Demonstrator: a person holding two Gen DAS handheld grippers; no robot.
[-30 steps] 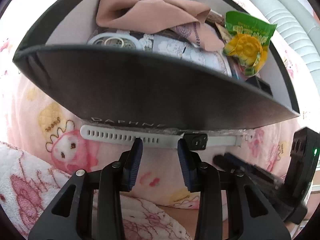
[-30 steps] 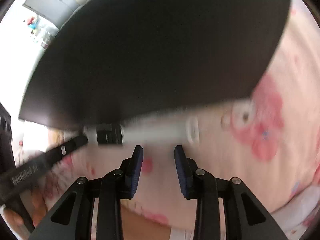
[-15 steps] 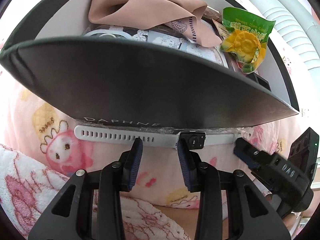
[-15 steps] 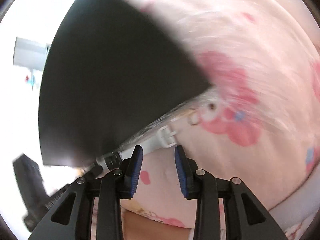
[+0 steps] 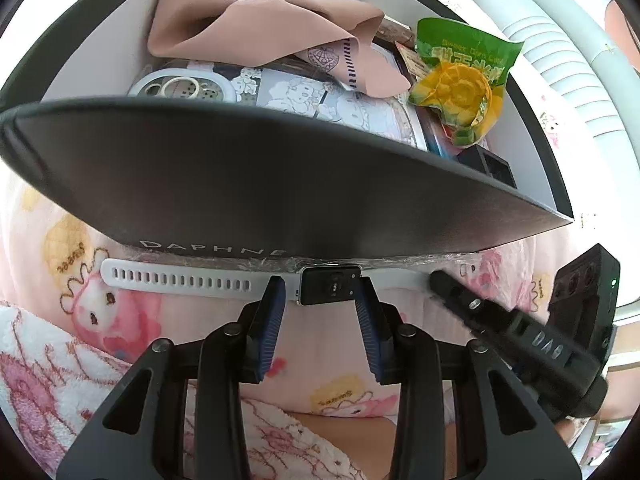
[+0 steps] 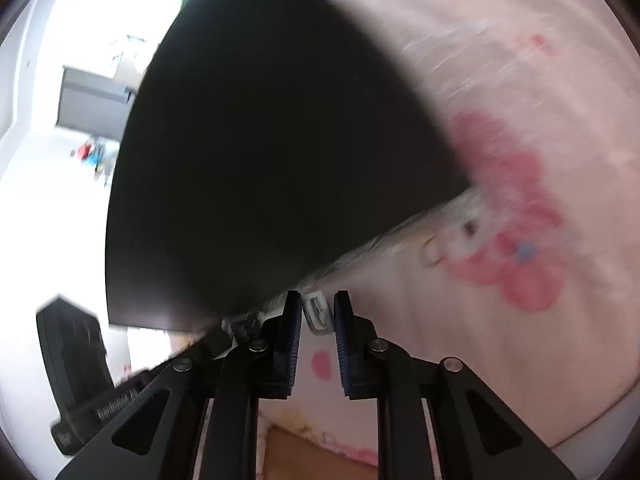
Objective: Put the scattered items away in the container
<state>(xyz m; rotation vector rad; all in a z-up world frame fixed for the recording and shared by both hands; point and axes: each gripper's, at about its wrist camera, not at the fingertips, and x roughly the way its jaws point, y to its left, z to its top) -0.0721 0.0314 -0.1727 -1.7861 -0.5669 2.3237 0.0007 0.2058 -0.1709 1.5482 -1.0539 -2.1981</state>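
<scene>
A white-strapped smartwatch with a black face lies flat on the pink blanket against the near wall of the dark box. My left gripper is open, its fingers either side of the watch face. My right gripper reaches in from the right at the strap's buckle end. In the right wrist view the right gripper is open with the white buckle end between its fingers, beside the box wall.
The box holds a tan cloth, a green and yellow snack bag, a cartoon-print item and a small black box. A ribbed white hose runs at the right. A fluffy white blanket lies lower left.
My left gripper has shifted right and forward so its fingers now straddle the watch face. My right gripper has moved in to the strap's buckle end.
</scene>
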